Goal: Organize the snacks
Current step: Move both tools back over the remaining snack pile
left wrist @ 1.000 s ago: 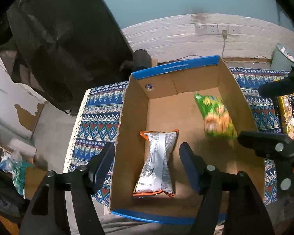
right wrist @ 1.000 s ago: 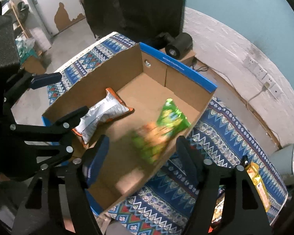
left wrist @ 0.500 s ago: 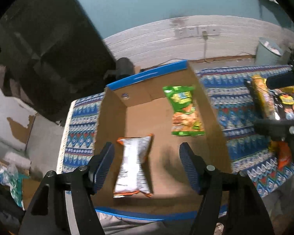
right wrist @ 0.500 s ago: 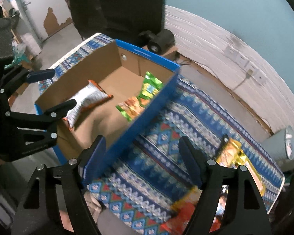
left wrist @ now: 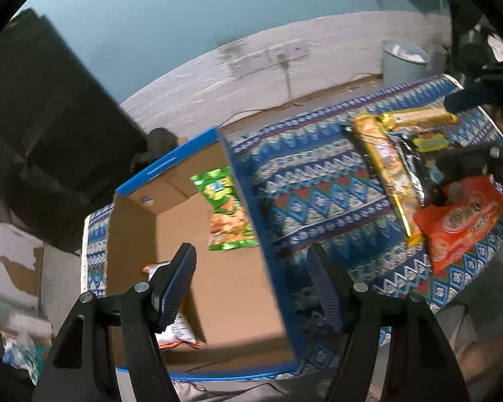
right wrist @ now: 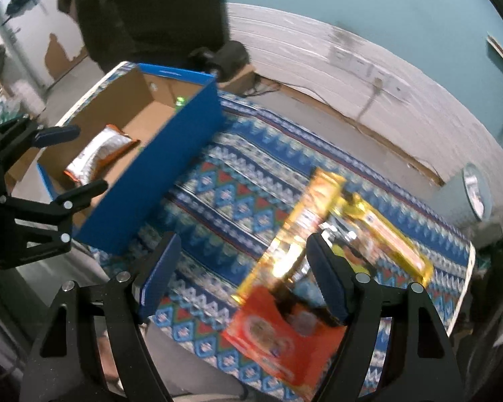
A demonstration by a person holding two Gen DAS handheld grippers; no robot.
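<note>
The blue, red and white zigzag-patterned woven cloth [right wrist: 238, 181] covered the counter and carried everything else. On its left part stood the open rectangular cardboard box with blue outer walls and blue rim [left wrist: 251, 305], its brown floor largely bare. Two snacks lay inside the box: a green crinkled snack bag [left wrist: 226, 216] against the wall nearest the loose snacks, and a white-and-orange foil snack bag [right wrist: 99, 155] toward the opposite side, well apart from the green one. The remaining snacks lay in a loose overlapping pile on the cloth, well apart from the box: a long gold-and-orange foil packet [left wrist: 387, 171], an orange flat biscuit packet [left wrist: 459, 219] partly overlapping its near end, a black glossy packet [left wrist: 410, 164] between them, and a narrow yellow wrapped bar [left wrist: 419, 118] at the far side of the pile. The left gripper [left wrist: 251, 284] hovered above the near right corner of the box with its jaws released, nothing between them. The right gripper [right wrist: 243, 278] hovered above the snack pile with its jaws released and empty; they had just been opening wider, and the gold-and-orange packet showed between them on the cloth below, ungrasped. Motion blur softened the packet lettering, which could not be read.
</note>
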